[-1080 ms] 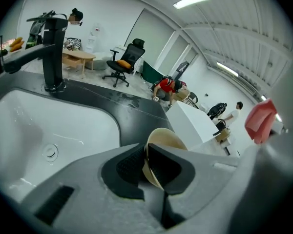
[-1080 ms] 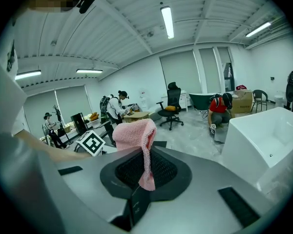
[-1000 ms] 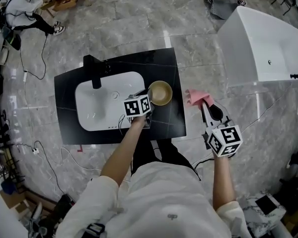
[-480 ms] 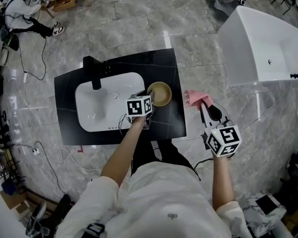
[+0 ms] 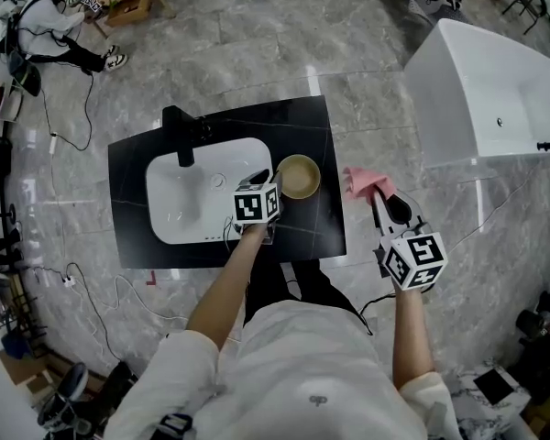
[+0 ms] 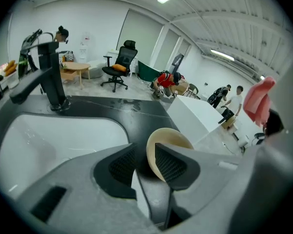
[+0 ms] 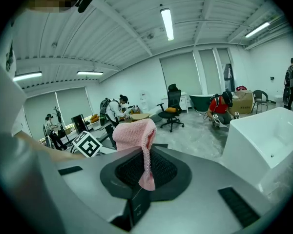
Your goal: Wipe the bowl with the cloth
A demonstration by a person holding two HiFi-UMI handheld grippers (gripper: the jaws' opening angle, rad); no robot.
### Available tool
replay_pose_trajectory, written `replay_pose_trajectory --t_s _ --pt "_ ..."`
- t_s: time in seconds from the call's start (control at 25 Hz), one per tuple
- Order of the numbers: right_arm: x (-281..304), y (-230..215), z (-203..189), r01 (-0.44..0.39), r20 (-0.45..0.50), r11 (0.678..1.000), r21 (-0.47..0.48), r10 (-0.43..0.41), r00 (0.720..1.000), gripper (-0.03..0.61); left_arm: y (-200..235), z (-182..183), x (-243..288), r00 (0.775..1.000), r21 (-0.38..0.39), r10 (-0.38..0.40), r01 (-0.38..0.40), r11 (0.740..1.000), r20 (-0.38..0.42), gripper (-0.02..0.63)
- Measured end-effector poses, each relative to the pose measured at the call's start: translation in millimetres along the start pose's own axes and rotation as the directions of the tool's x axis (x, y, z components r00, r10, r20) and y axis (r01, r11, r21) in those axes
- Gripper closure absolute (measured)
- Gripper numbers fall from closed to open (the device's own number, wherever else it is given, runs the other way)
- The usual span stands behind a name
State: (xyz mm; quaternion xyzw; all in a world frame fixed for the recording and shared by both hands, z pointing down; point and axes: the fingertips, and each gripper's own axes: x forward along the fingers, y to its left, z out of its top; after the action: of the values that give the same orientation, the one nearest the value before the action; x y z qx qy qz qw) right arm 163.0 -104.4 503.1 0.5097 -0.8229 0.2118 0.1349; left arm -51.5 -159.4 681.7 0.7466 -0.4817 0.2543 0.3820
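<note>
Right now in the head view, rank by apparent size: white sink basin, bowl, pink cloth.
1. white sink basin
2. bowl
3. pink cloth, close to the bowl; it is bunched and maybe nearer the camera, so unsure.

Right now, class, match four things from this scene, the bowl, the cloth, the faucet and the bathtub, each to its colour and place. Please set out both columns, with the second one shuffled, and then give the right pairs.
Column one:
1. bowl
2. cloth
3. faucet
4. bathtub

Column two:
A. pink, clamped in the right gripper
B. white, standing on the floor off to the right
C. tan, on the black counter beside the sink
D. black, standing at the sink's rim

Pairs: 1-C, 2-A, 3-D, 4-B
</note>
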Motion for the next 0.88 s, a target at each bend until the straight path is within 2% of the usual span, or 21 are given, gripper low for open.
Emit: replay_pose_trajectory --t_s 0.16,0.36,0.56,0.72,0.88 --pt "-1.7 5.1 10.0 -0.014 0.022 1.0 -0.01 0.015 1.0 0.562 6.0 13.1 -24.6 0.997 0.061 0.05 -0.054 0.997 0.063 0.499" --pt "-1.1 19.7 29.8 -0.043 0.054 0.998 -0.04 0.045 0.998 0.563 11.7 41.2 -68.6 0.982 0.053 0.069 -0.079 0.995 0.176 0.5" --pt "3.4 37.5 60.3 -0.071 0.099 0.993 -0.095 0.08 0.992 0.561 12.0 75.9 -111.7 0.958 0.051 0.053 -0.07 0.996 0.283 0.547" --pt "3.6 54.8 85.4 -0.098 0.141 0.986 -0.133 0.117 0.983 0.562 3.6 101.0 -151.6 0.921 0.07 -0.005 -0.024 0.997 0.388 0.571" --pt "2.2 65.1 107.6 -0.125 0.177 0.976 -0.176 0.156 0.972 0.561 -11.3 127.2 -191.4 0.86 0.112 -0.071 0.016 0.994 0.505 0.586"
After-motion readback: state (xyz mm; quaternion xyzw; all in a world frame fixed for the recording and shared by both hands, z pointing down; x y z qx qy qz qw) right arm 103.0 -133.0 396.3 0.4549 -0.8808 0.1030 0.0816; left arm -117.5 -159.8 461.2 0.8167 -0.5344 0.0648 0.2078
